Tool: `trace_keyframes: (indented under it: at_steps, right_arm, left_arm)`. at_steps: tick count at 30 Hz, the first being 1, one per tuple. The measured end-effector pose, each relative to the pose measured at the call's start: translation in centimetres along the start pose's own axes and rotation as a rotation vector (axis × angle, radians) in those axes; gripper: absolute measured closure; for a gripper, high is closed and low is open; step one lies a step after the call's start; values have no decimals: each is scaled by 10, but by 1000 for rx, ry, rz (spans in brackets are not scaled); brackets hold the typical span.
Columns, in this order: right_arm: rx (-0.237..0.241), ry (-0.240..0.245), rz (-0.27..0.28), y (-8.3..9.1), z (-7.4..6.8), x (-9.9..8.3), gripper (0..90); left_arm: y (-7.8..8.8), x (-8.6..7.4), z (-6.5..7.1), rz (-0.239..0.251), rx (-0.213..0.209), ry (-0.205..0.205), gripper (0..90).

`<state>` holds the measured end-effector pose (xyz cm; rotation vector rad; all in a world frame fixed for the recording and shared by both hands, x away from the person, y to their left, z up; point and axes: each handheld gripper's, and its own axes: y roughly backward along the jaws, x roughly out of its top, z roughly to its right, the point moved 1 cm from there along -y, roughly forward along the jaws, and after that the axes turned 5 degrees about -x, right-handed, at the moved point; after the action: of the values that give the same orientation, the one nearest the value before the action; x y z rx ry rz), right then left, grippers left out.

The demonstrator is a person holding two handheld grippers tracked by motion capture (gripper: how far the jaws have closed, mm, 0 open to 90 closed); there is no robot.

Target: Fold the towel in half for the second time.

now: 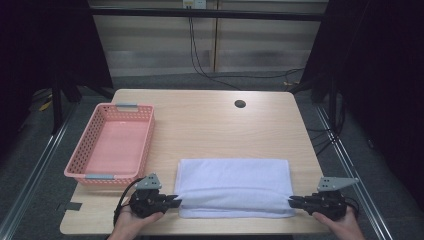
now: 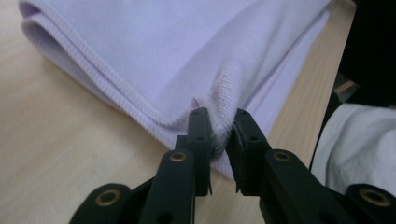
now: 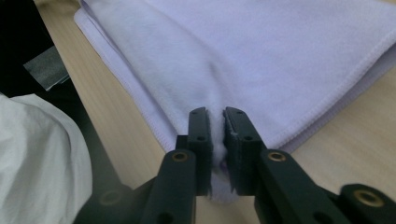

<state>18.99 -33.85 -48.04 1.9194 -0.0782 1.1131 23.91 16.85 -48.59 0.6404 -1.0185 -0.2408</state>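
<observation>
The towel lies folded on the table beside the pink basket; left tool and right tool each pinch a near corner, another fold likely remaining.

Light wooden table with a round cable hole near its far edge, an empty pink perforated basket sat at its left side, a folded white towel lay flat near the front edge, just right of the basket.
</observation>
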Motion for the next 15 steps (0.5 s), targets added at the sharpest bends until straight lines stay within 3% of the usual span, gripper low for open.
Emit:
trace_keyframes:
  at_steps: [4, 5, 7, 8, 10, 12, 15]
  right_arm:
    - [12, -19, 35, 9, -3, -2, 697]
    - [14, -29, 51, 11, -3, -2, 687]
    - [-12, -45, 76, 12, 0, 2, 607]
    - [-16, -55, 80, 12, 1, 4, 613]
    - [-29, -44, 72, 8, 3, 8, 604]
    - [-43, -48, 61, 0, 4, 14, 565]
    - [-60, -54, 33, -18, 10, 22, 522]
  left_arm:
    - [12, -1, -1, 68, -9, 8, 708]
    - [13, 2, -2, 77, 5, 16, 682]
    - [10, 8, -6, 87, -12, 18, 659]
    - [7, 12, -9, 84, -2, 12, 647]
    - [1, 19, -15, 82, 3, 21, 641]
    - [-3, 26, -23, 114, -9, 19, 596]
    - [-6, 39, -34, 119, 44, 56, 574]
